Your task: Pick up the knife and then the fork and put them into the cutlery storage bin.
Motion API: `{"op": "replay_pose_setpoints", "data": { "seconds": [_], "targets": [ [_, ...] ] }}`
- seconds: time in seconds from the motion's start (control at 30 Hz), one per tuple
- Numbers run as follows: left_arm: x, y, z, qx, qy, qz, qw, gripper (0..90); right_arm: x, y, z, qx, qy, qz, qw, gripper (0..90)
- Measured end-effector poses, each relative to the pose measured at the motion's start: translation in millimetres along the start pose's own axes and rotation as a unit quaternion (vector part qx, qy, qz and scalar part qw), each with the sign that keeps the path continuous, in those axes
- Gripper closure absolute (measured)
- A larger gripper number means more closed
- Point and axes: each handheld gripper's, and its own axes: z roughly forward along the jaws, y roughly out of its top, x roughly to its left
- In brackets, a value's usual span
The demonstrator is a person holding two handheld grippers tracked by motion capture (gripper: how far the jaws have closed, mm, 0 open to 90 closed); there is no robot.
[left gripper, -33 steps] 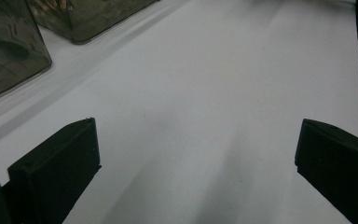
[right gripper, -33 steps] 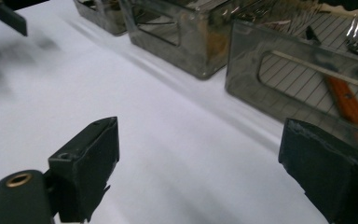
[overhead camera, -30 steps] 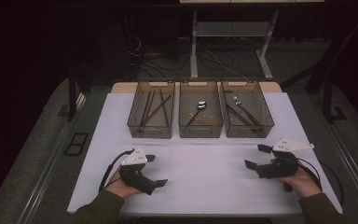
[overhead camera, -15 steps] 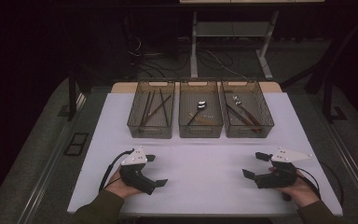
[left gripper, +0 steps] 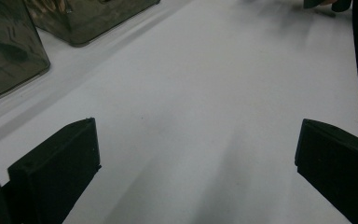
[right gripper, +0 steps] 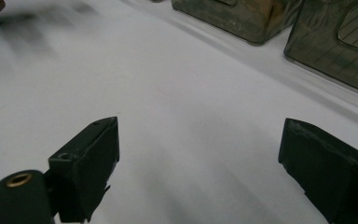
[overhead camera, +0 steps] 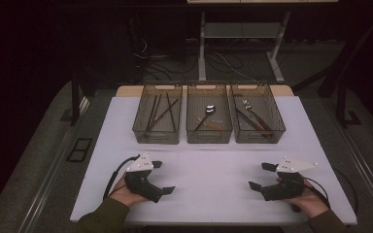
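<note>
Bins stand in a row at the far side of my white table [overhead camera: 213, 160]: left bin [overhead camera: 157, 121] with sticks, middle bin [overhead camera: 209, 121] with a spoon [overhead camera: 207, 112], right bin [overhead camera: 255, 120] with more utensils. Nearer than that row, my left gripper [overhead camera: 161, 177] and right gripper [overhead camera: 260, 175] rest well apart, jaws wide, gripping nothing. Bare tabletop lies open between them, near edge close.
</note>
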Motion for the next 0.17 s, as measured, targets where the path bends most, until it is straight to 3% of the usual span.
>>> {"op": "replay_pose_setpoints", "data": {
  "seconds": [0.17],
  "targets": [
    [0.1,0.1,0.1,0.001,0.000,0.000,1.0000,0.0,0.5,-0.8,1.2,0.006,0.001,-0.003,1.0000,12.4]
  ]
}}
